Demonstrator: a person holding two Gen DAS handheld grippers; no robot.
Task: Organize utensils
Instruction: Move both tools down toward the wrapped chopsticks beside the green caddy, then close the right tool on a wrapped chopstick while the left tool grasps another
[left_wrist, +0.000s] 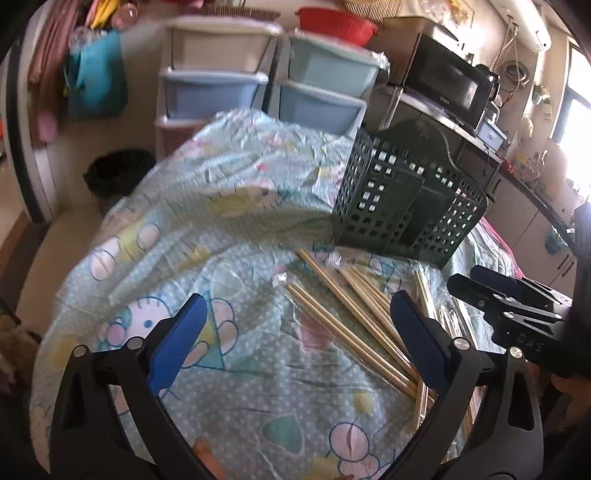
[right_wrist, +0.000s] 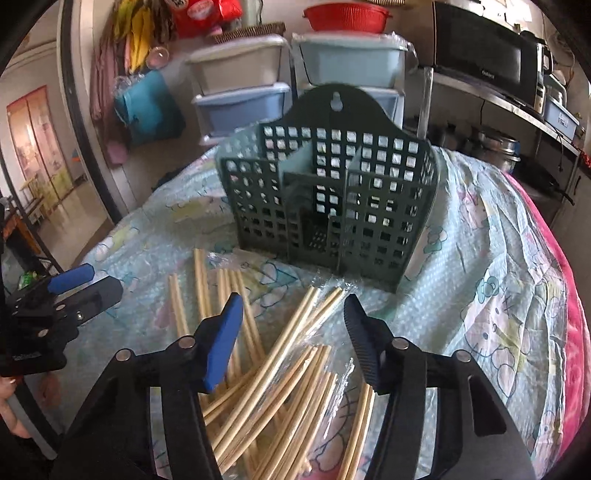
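Blue-padded, the right gripper (right_wrist: 291, 332) hangs half-spread over the wrapped chopsticks (right_wrist: 280, 373) on the cloth (right_wrist: 480, 258), holding nothing; the left gripper (left_wrist: 295, 332) gapes empty nearby. Best to settle on one pair mid-length, then drop it upright into the green holder (right_wrist: 328, 199) just behind.

Pale, smooth wooden chopsticks (right_wrist: 291, 354) lie in glossy clear plastic wrap at lower centre, on crinkled, matt cartoon-printed cloth (right_wrist: 480, 258); the dark green perforated plastic holder (right_wrist: 332, 199) looks matt.
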